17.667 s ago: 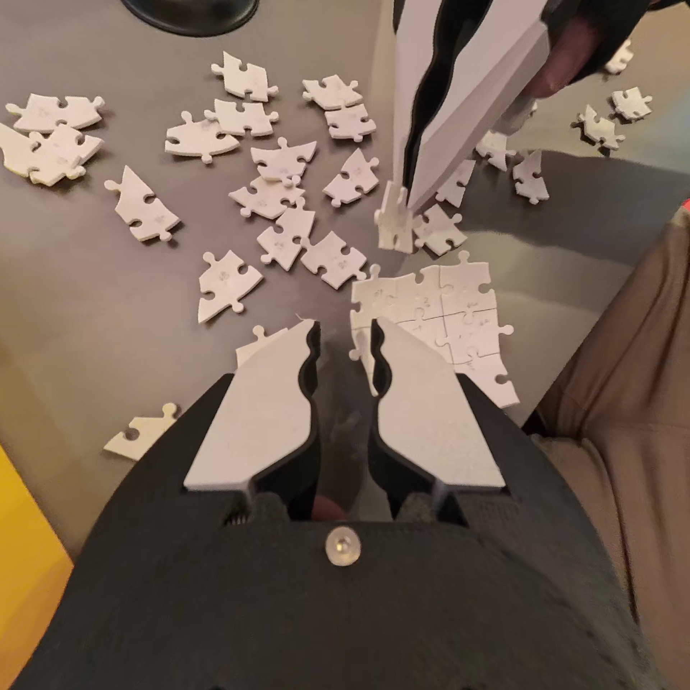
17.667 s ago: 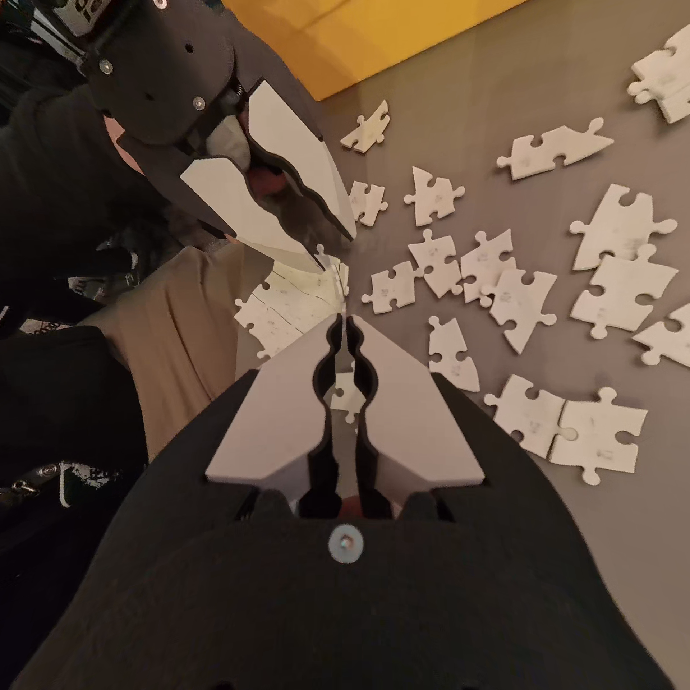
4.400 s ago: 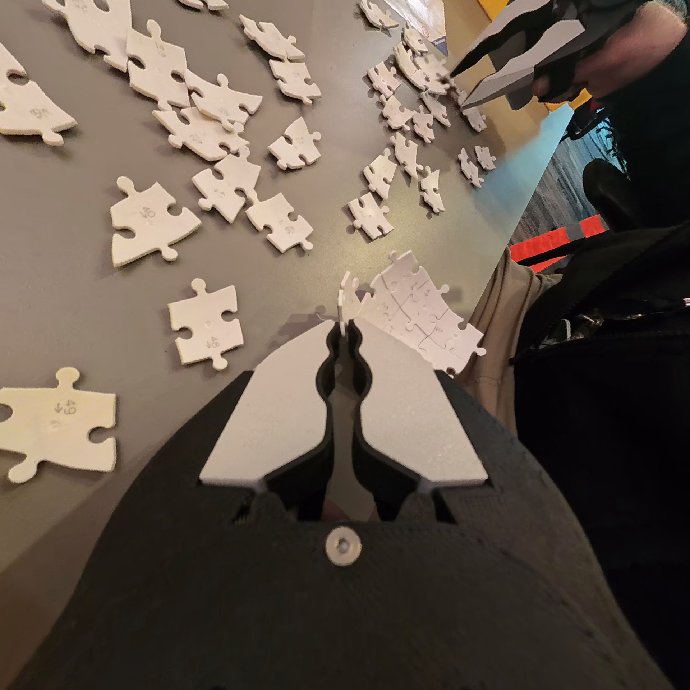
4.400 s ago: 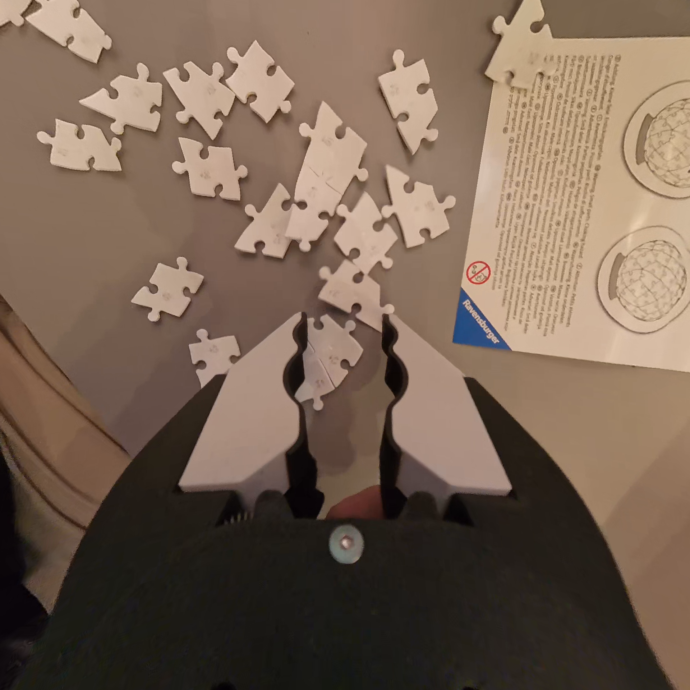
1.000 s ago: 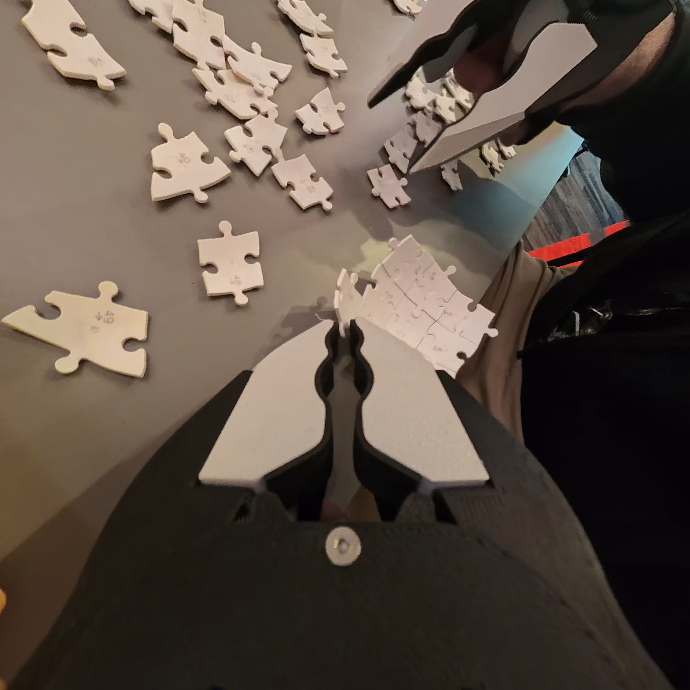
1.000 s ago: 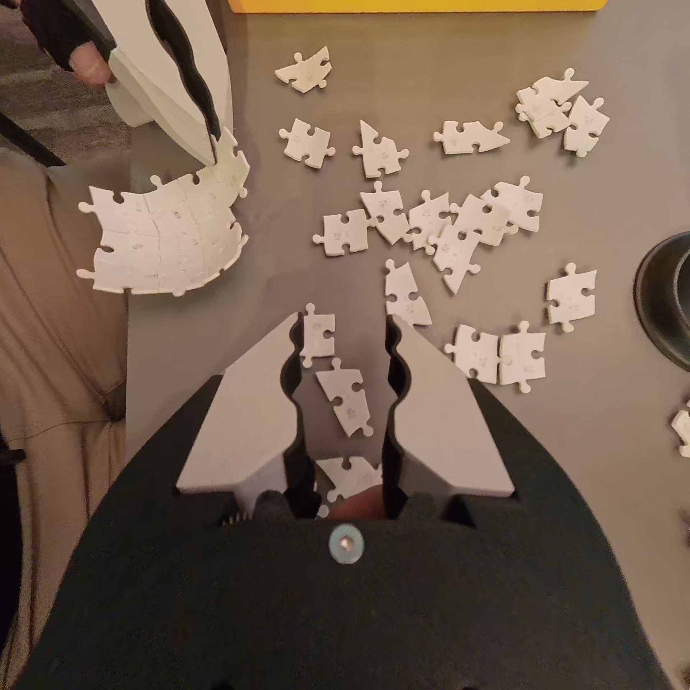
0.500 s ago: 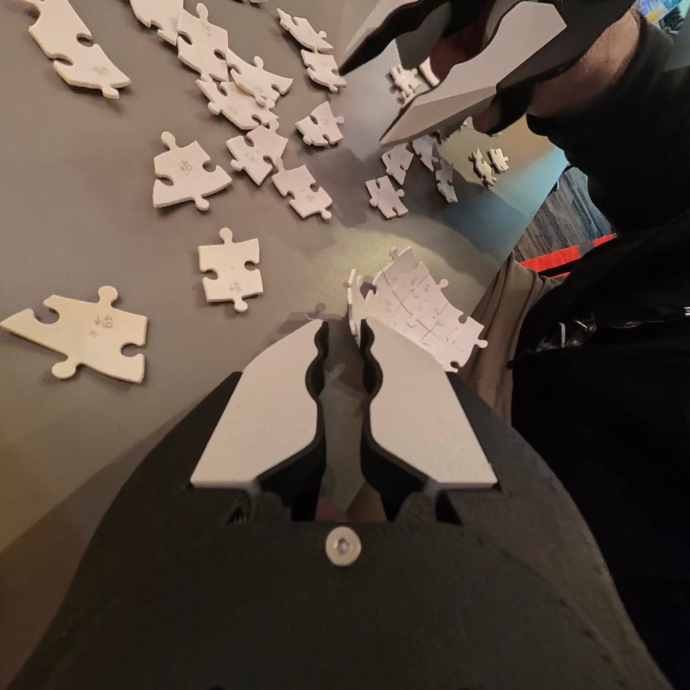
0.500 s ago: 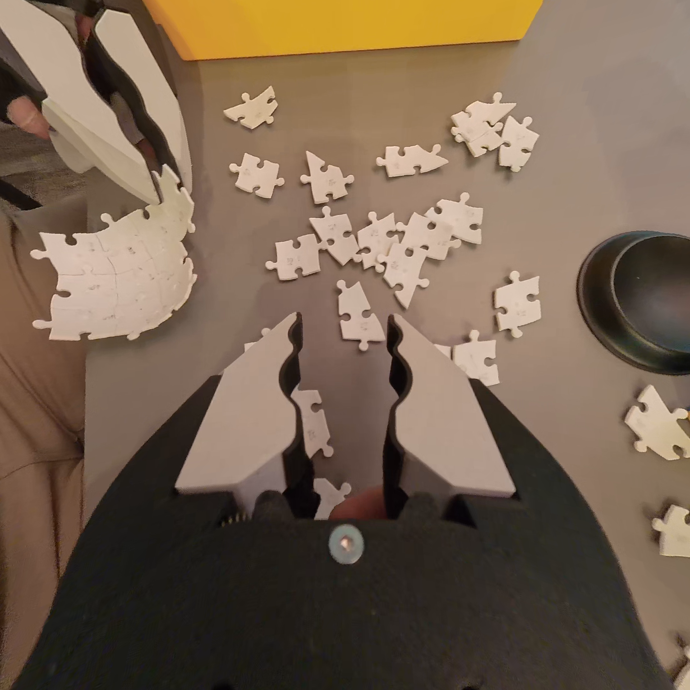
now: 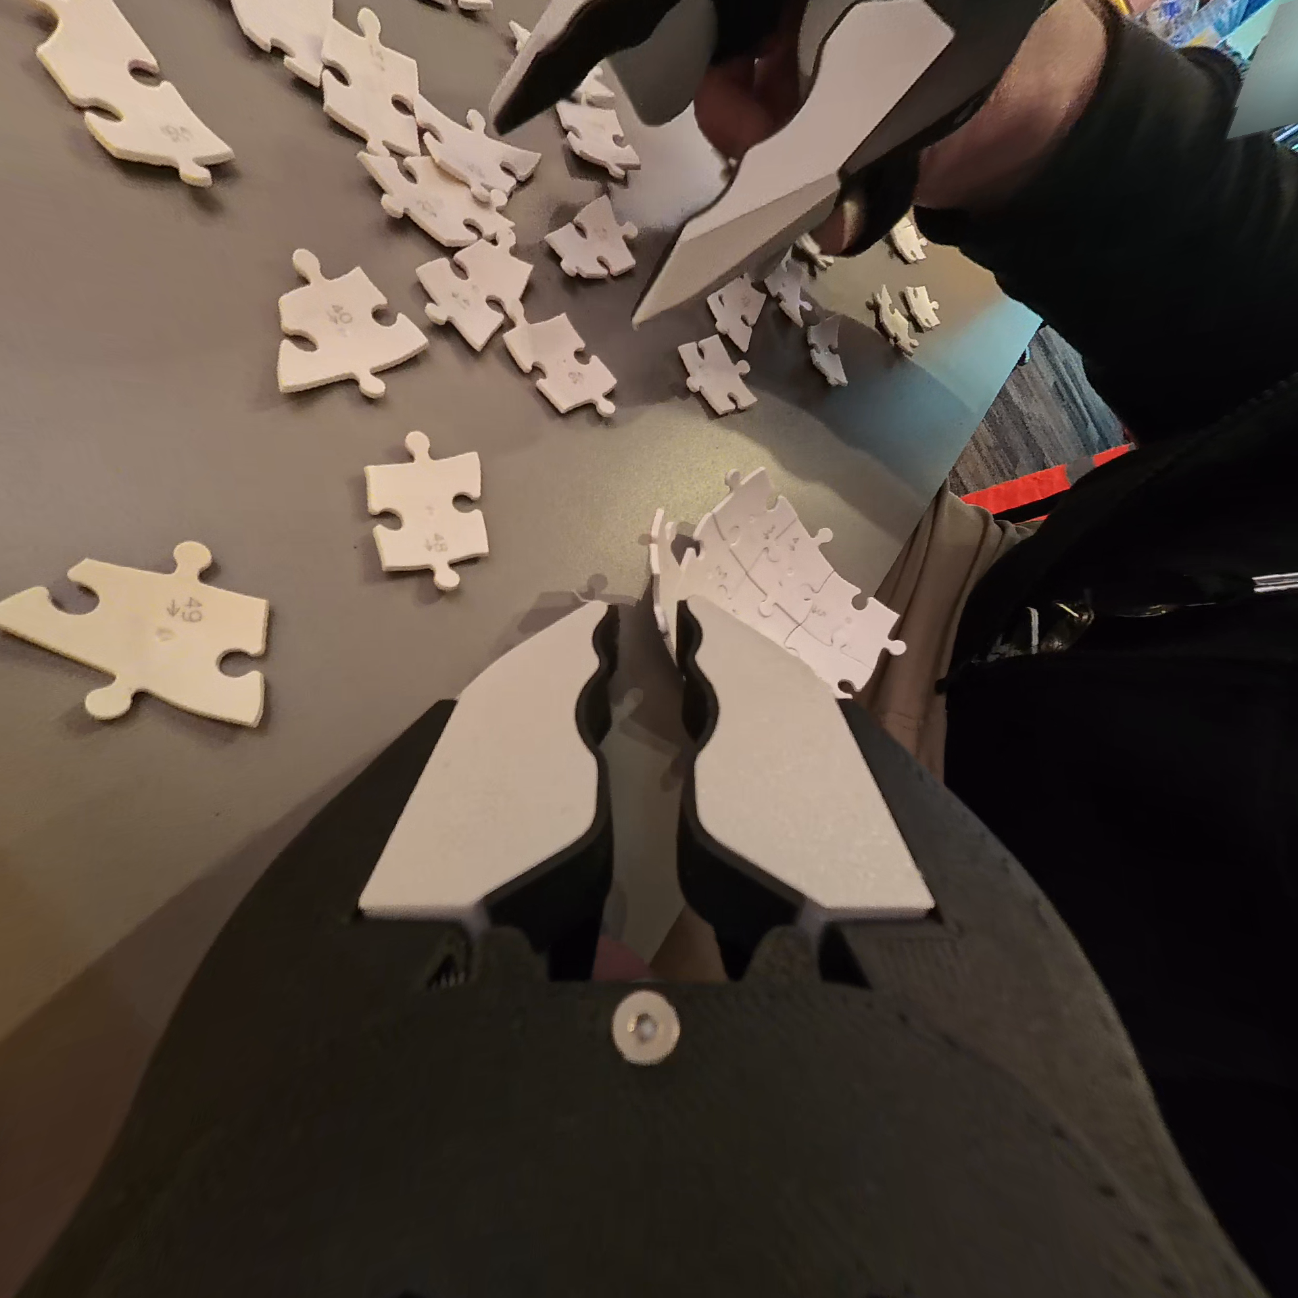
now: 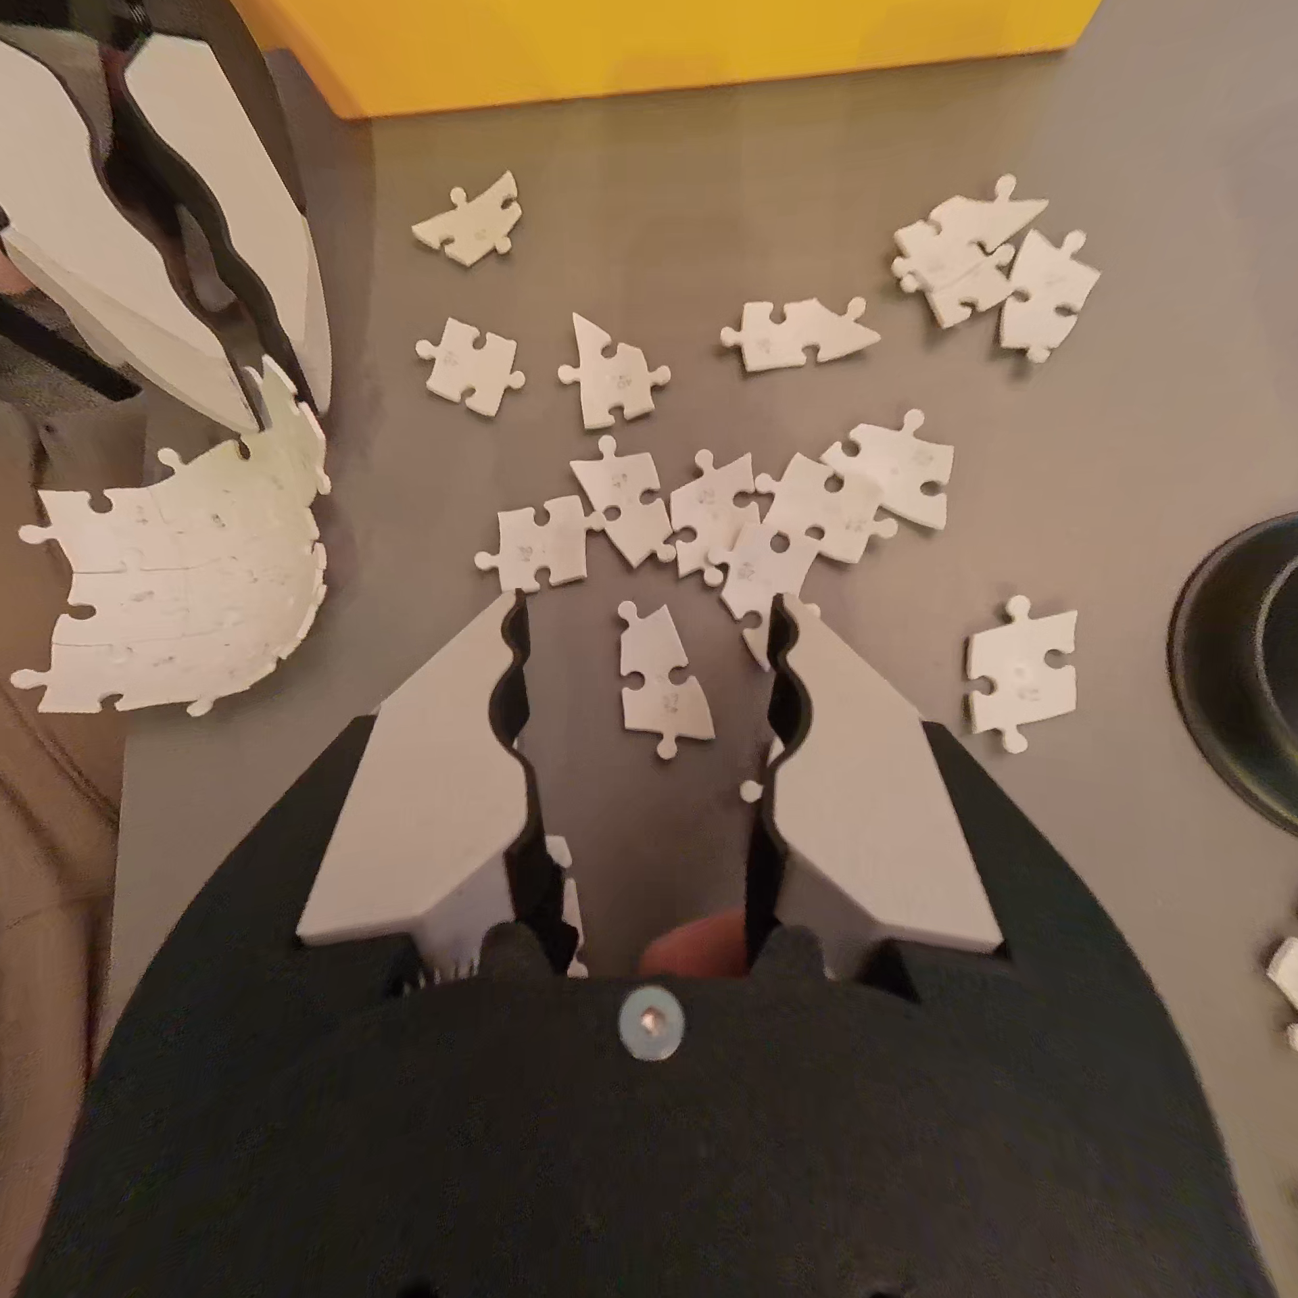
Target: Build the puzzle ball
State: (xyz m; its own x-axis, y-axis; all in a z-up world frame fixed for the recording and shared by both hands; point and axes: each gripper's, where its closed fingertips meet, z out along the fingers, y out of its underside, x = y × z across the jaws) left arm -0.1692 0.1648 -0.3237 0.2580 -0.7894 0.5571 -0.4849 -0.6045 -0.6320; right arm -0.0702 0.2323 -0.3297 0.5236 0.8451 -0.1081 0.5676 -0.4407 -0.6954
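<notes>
The curved white panel of joined puzzle pieces point(image 10: 175, 583) is seen at the near left edge of the grey surface point(image 10: 702, 140), partly overhanging it. Its upper corner lies between the parted fingers of the left tool point(image 9: 643, 611); whether it is actually pinched cannot be told. The right tool point(image 10: 643, 604) is held wide open and empty above a loose white puzzle piece point(image 10: 664, 681). Further loose white pieces point(image 10: 737, 520) are scattered beyond. A yellow box point(image 10: 667, 42) is seen at the far edge, a black round base point(image 10: 1236, 667) at the right.
</notes>
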